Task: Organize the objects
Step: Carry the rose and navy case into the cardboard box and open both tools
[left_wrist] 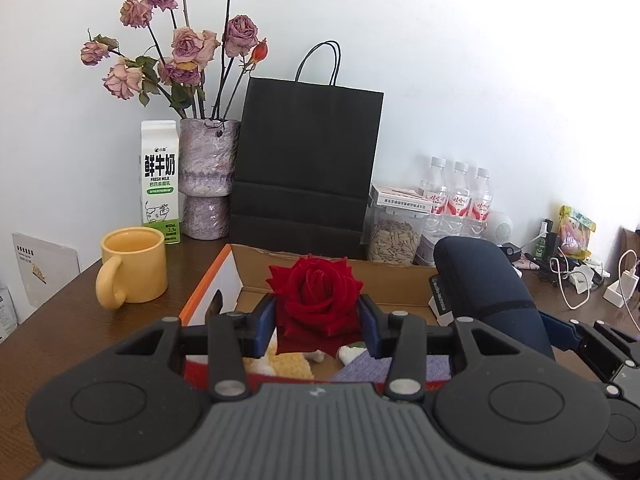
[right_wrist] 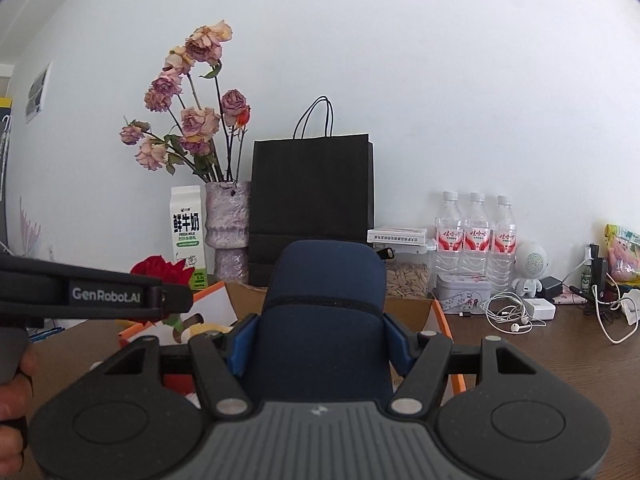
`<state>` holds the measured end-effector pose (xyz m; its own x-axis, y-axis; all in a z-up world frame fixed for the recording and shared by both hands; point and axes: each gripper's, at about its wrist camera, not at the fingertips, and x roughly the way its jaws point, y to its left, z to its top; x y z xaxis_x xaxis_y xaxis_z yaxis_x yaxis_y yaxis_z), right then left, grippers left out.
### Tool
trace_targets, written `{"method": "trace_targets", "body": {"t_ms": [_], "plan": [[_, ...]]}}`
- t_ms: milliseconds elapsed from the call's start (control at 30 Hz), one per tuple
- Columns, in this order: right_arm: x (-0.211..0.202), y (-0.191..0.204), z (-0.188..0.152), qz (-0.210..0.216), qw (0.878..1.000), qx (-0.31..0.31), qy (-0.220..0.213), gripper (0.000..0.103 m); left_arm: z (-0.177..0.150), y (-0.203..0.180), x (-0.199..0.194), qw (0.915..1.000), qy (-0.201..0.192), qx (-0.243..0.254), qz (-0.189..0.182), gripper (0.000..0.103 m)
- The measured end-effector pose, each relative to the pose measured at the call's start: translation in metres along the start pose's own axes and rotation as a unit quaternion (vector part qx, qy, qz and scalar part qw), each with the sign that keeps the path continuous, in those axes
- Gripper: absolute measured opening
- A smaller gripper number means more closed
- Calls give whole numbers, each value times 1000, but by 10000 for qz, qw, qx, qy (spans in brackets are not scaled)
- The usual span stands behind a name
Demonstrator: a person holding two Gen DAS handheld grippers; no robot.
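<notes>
My left gripper (left_wrist: 318, 320) is shut on a red rose (left_wrist: 316, 296), its blue pads pressing the bloom from both sides above an open cardboard box (left_wrist: 336, 280) with orange edges. My right gripper (right_wrist: 320, 340) is shut on a dark navy case (right_wrist: 324, 308), held upright over the same box (right_wrist: 416, 308). The navy case (left_wrist: 484, 292) also shows at the right of the left wrist view, and the rose (right_wrist: 160, 270) and the left gripper's body at the left of the right wrist view. Inside the box lie yellow, white and lilac soft items, partly hidden.
Along the wall stand a yellow mug (left_wrist: 134, 266), milk carton (left_wrist: 160, 184), vase of dried roses (left_wrist: 206, 178), black paper bag (left_wrist: 306, 164), seed jar (left_wrist: 394, 236) and three water bottles (left_wrist: 456, 196). Cables, chargers and earphones (right_wrist: 516, 316) clutter the wooden desk's right side.
</notes>
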<state>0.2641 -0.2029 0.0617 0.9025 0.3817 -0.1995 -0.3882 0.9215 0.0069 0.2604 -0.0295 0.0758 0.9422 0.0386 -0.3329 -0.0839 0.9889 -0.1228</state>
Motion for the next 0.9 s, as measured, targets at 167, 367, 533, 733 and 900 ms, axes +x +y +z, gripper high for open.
{"method": "trace_targets", "body": {"t_ms": [167,367,533,733,900], "plan": [[33,-11,7,-115,9998,133,55,64,11,-14,27,10000,-37,-17,22,44],[68,-25,5,-205,9993,263,143,64,14,-21,66,9997,169,-67,133,44],[94,-35,0,-236,9989,260,303,64,12,-22,92,9992,365,-48,153,44],[112,-38,-7,-291,9980,162,528,64,7,-22,109,9985,536,54,121,44],[119,-38,-12,-271,9967,111,752,66,2,-22,114,9978,632,61,216,66]]}}
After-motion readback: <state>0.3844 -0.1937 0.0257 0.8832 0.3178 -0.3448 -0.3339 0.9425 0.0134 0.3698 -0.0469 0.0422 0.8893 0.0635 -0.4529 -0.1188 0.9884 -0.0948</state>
